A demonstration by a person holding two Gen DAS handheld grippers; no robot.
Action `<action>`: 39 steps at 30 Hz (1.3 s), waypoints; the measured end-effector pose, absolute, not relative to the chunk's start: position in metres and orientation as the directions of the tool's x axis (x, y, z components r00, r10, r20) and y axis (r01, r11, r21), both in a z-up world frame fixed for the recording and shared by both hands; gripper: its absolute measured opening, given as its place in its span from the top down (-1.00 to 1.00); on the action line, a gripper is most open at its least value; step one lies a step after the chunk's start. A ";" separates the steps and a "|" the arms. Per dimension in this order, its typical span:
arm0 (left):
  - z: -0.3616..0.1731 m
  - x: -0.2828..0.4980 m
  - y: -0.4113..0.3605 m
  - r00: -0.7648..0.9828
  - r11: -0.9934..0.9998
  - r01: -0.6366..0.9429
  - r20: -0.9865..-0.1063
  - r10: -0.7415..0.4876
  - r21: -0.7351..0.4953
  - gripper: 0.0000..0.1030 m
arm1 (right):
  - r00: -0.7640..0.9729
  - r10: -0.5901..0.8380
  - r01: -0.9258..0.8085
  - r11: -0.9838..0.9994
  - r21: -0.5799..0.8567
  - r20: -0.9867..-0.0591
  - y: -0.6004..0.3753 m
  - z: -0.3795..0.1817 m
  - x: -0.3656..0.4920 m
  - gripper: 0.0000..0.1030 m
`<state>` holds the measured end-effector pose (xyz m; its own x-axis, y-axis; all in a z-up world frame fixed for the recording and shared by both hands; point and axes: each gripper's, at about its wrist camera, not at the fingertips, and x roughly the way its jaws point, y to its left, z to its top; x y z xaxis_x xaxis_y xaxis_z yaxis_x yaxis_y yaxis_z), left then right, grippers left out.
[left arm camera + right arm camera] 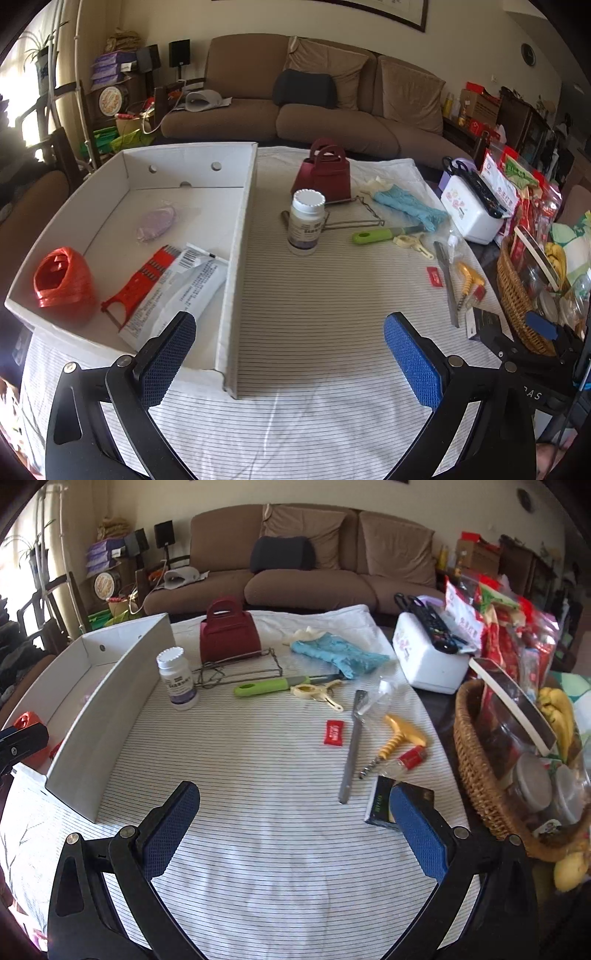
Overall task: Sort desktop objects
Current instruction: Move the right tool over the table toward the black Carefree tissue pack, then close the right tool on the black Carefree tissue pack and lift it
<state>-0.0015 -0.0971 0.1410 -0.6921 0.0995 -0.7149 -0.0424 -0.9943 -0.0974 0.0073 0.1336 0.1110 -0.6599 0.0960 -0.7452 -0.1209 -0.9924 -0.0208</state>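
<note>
While both jaws gape w/ nothing held, left gripper (pixel 290 354) (beside white box (pixel 242 236)) and right gripper (pixel 295 829) hover over striped cloth (pixel 258 775).

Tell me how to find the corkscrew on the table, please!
Start at the brown wicker basket on the right side of the striped tablecloth. Just left of it, beside a long flat metal strip, lies the corkscrew. It is the only thing there with a yellow T-shaped handle and a twisty metal spiral at its tip.
</note>
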 end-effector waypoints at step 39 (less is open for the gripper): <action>0.048 -0.054 0.015 -0.594 -0.974 -0.181 -0.775 0.217 -0.134 -1.00 | -0.579 0.116 -0.227 -0.974 0.023 -0.807 0.230 0.005 -0.023 -0.39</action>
